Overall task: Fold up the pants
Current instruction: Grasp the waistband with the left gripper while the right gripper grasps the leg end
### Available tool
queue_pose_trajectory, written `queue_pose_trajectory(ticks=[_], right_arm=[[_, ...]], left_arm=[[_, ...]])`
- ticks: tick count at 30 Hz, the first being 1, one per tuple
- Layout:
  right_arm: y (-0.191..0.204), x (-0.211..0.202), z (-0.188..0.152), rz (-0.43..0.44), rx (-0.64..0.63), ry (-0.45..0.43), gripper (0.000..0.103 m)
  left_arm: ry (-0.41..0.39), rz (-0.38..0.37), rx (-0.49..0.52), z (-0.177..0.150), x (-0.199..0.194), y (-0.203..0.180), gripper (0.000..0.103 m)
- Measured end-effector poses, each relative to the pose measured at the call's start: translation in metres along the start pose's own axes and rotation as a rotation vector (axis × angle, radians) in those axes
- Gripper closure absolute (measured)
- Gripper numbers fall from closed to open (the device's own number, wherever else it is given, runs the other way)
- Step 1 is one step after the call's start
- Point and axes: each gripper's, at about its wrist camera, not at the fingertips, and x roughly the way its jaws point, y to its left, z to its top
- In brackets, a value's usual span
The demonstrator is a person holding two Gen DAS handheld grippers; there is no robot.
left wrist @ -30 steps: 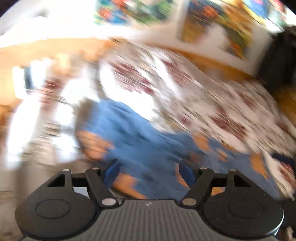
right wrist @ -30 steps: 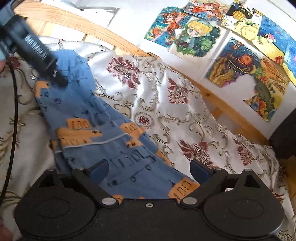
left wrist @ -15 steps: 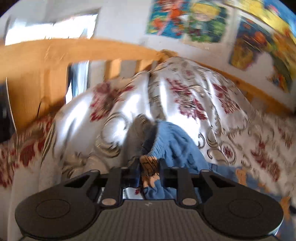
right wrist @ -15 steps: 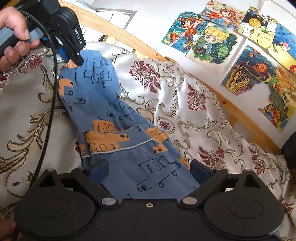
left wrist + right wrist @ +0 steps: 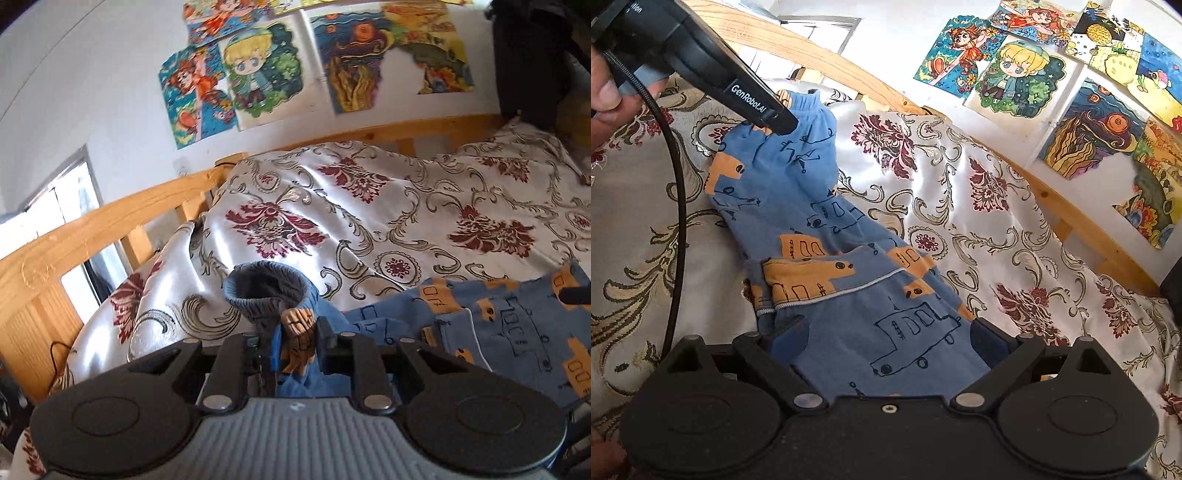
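Blue pants [image 5: 827, 229] with orange prints lie stretched, cuff lifted.

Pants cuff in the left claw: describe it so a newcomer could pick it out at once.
Start at the wooden bed rail and come down the shiny floral bedspread to the blue pants lying on it. Their far end is a ribbed cuff, gathered and standing open like a tube, pinched in the left claw. Unlike the flat printed leg beside it, it is lifted.
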Motion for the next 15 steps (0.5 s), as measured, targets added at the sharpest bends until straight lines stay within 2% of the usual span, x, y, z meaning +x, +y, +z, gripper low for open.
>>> queue_pose_trajectory(ticks=[4,5,6,7,9,12,15], right_arm=[[0.0,0.001,0.0,0.003,0.0,0.0,0.009],[-0.001,0.001,0.0,0.004,0.001,0.0,0.009],[0.0,0.001,0.0,0.004,0.001,0.0,0.009],[0.0,0.001,0.0,0.004,0.001,0.0,0.009],[0.0,0.001,0.0,0.004,0.001,0.0,0.009],[0.0,0.001,0.0,0.004,0.0,0.0,0.009],[0.0,0.001,0.0,0.005,0.002,0.001,0.009]], left_arm=[[0.008,-0.005,-0.003,0.0,0.004,0.001,0.082],[0.015,-0.005,-0.014,0.0,0.004,0.003,0.08],[0.026,-0.006,-0.031,0.0,0.005,0.006,0.074],[0.039,-0.003,-0.06,0.0,0.006,0.011,0.071],[0.071,0.0,-0.129,-0.003,0.01,0.024,0.055],[0.123,0.005,-0.236,-0.01,0.02,0.047,0.05],[0.165,-0.042,-0.349,-0.02,0.03,0.072,0.045]])
